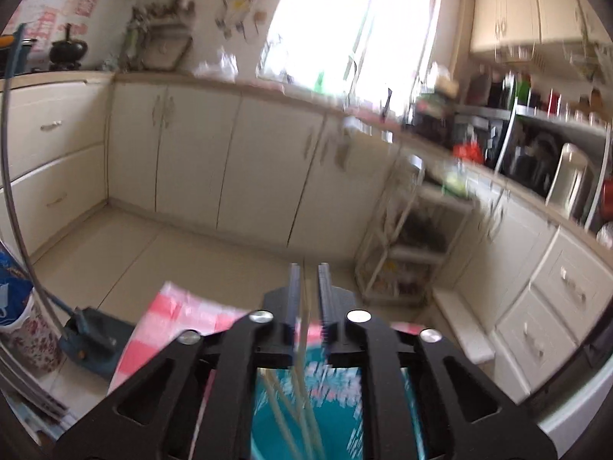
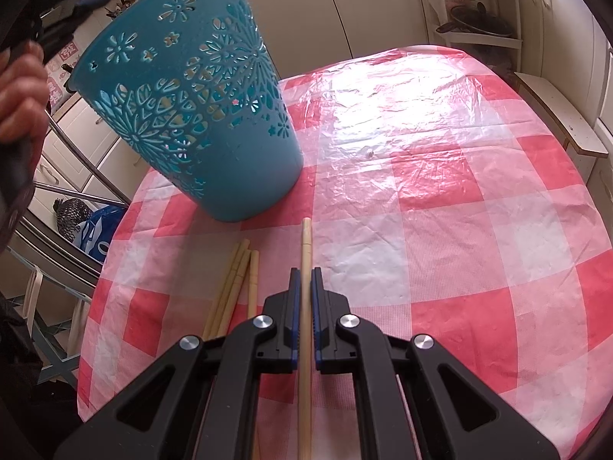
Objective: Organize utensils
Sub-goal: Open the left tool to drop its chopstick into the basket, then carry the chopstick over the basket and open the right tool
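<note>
Right gripper: jaws clamped on a single chopstick, pale bamboo, squared shaft, its blunt end projecting past the fingertips toward the far side. The stick runs back between the blue-padded fingers and out of the near edge of frame.

Loose chopsticks: a small bundle of the same pale bamboo lies flat on the table, just left of the held stick, ends fanned slightly and pointing far.

Basket: teal plastic, tapered, pierced with flower cut-outs, solid band at the base. It stands at the far left of the red-and-white checked cloth, beyond the bundle.

Left gripper: view motion-blurred. Jaws parted, nothing pressed between the pads. Beneath and behind the fingers, the teal basket opening, with pale sticks standing inside it. A hand shows at the left edge of the right view.
</note>
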A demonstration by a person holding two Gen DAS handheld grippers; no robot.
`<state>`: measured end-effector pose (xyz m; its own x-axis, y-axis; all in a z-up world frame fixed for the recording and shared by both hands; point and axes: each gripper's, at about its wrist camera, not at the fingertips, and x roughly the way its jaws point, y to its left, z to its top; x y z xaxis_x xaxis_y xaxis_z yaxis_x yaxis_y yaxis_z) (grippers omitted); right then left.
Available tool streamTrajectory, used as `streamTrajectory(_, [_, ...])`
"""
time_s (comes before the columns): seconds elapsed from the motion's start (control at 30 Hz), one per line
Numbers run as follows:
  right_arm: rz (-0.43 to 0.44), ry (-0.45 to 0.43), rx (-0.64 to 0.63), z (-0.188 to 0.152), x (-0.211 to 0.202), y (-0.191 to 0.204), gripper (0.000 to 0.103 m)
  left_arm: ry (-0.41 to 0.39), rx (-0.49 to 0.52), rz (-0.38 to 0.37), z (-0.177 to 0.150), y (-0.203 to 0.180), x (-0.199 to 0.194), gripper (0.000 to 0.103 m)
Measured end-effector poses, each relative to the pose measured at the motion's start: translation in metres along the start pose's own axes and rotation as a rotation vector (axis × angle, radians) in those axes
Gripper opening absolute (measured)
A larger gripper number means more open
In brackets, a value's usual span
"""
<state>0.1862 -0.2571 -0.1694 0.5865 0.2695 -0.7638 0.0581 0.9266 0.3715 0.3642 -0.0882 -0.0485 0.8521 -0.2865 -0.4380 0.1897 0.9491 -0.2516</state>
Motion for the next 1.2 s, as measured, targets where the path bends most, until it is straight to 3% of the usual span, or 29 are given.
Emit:
streamTrajectory(0.07, [-0.001,0.0,-0.003,0.0,0.0,0.0,0.006,0.046,0.018,0.027,-0.008,0.004,-0.002,0.046])
streamTrajectory(0.4, [-0.097,-0.014,-0.14,-0.005,0.002,0.019,0.006,0.105,-0.004,0.109,-0.049,0.043,-0.072,0.075])
streamTrajectory(0.6, [-0.037,-0.024,-0.047,-0.006,-0.006,0.002,0.006,0.201,-0.053,0.106,-0.078,0.064,-0.076,0.077])
streamTrajectory(0.87, [0.181,-0.138,0.14,0.0,-0.035,-0.032,0.006,0.142,0.035,0.143,-0.073,0.051,-0.085,0.08])
streamTrajectory(1.2, [0.407,-0.256,0.1,0.004,-0.069,-0.01,0.006,0.15,0.045,0.15,-0.07,0.051,-0.085,0.084])
